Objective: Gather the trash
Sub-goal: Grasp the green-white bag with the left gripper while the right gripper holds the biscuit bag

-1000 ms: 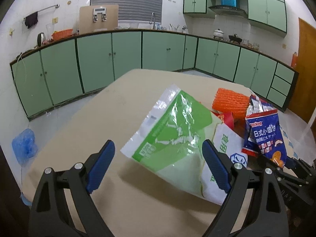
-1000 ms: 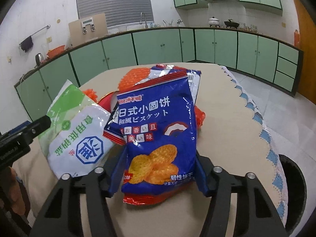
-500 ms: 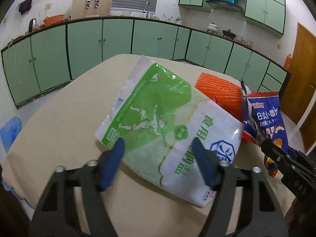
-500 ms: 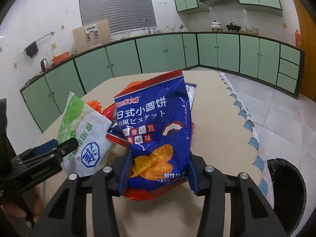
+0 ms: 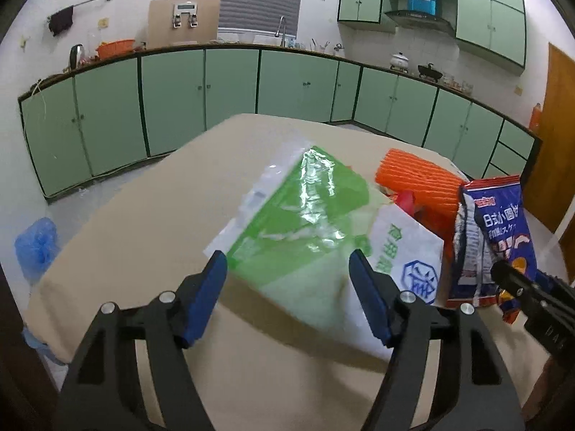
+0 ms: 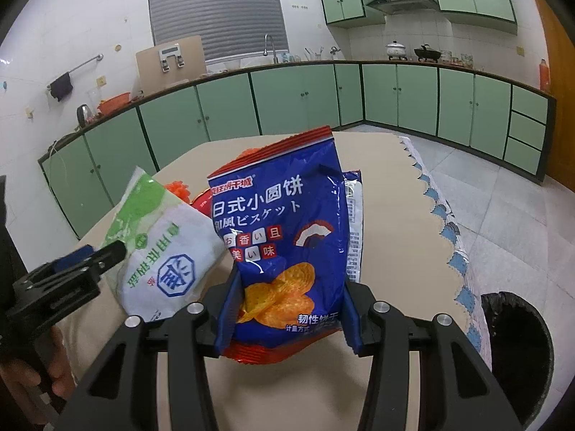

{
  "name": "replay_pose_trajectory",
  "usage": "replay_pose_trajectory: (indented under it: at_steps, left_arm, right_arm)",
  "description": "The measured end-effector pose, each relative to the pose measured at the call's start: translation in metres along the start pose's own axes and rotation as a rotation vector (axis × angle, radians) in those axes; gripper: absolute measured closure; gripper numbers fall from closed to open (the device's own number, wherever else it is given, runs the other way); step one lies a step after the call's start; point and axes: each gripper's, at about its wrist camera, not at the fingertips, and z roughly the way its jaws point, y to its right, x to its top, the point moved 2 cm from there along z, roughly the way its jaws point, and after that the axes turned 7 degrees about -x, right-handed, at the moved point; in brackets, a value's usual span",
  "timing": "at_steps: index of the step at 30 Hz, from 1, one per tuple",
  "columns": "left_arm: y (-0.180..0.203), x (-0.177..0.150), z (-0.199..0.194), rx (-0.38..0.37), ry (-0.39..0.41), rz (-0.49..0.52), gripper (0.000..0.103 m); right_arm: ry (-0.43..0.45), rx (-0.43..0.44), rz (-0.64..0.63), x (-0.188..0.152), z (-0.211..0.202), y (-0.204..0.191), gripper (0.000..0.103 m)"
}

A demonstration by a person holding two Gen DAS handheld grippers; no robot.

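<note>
Two grippers work the table. Lower centre, the right gripper (image 6: 287, 305) clamps the blue snack bag (image 6: 284, 237) upright, likely to carry it to the black bin (image 6: 517, 352) at lower right. The left gripper (image 5: 287, 287) is opening astride the green-white bag (image 5: 305, 230); orange netting (image 5: 417, 183) lies beyond.

Ahead of you a run of pale green base cabinets (image 5: 230, 86) curves round the room under a dark counter. An orange basin (image 5: 115, 46) and a kettle (image 5: 75, 54) sit at its left end, a white pot (image 6: 395, 49) and a black wok (image 6: 427, 52) at the right. A blue bag (image 5: 36, 248) lies on the floor.
</note>
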Motion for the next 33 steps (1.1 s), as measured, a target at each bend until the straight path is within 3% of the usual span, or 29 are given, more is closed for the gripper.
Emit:
replay_pose_trajectory:
  at_steps: [5, 12, 15, 22, 23, 26, 29, 33]
  left_arm:
    - [-0.015, -0.007, 0.011, -0.042, -0.067, -0.045, 0.02]
    - [-0.014, -0.005, 0.023, -0.157, -0.097, -0.09, 0.019]
    - [-0.014, -0.008, 0.025, -0.158, -0.11, -0.095, 0.014]
    - [-0.009, -0.013, 0.029, -0.184, -0.119, -0.105, 0.014]
    - [-0.007, -0.014, 0.029, -0.189, -0.118, -0.103, 0.016]
    - [0.0, -0.013, 0.033, -0.209, -0.118, -0.096, 0.045]
    - [0.004, -0.011, 0.031, -0.216, -0.096, -0.093, 0.063]
    - [0.01, -0.005, 0.023, -0.213, -0.057, -0.076, 0.08]
  right_arm:
    - [-0.008, 0.001, -0.011, -0.004, 0.002, -0.004, 0.055]
    - [-0.03, -0.007, -0.018, -0.005, 0.008, -0.002, 0.055]
    - [-0.037, -0.006, -0.022, -0.006, 0.01, -0.001, 0.055]
    - [-0.049, -0.005, -0.025, -0.008, 0.014, -0.004, 0.055]
    - [-0.051, -0.005, -0.025, -0.008, 0.014, -0.003, 0.055]
    - [-0.054, -0.006, -0.022, -0.009, 0.015, -0.001, 0.055]
    - [-0.054, -0.008, -0.02, -0.007, 0.015, 0.0, 0.055]
    - [-0.051, -0.009, -0.014, -0.006, 0.014, -0.001, 0.055]
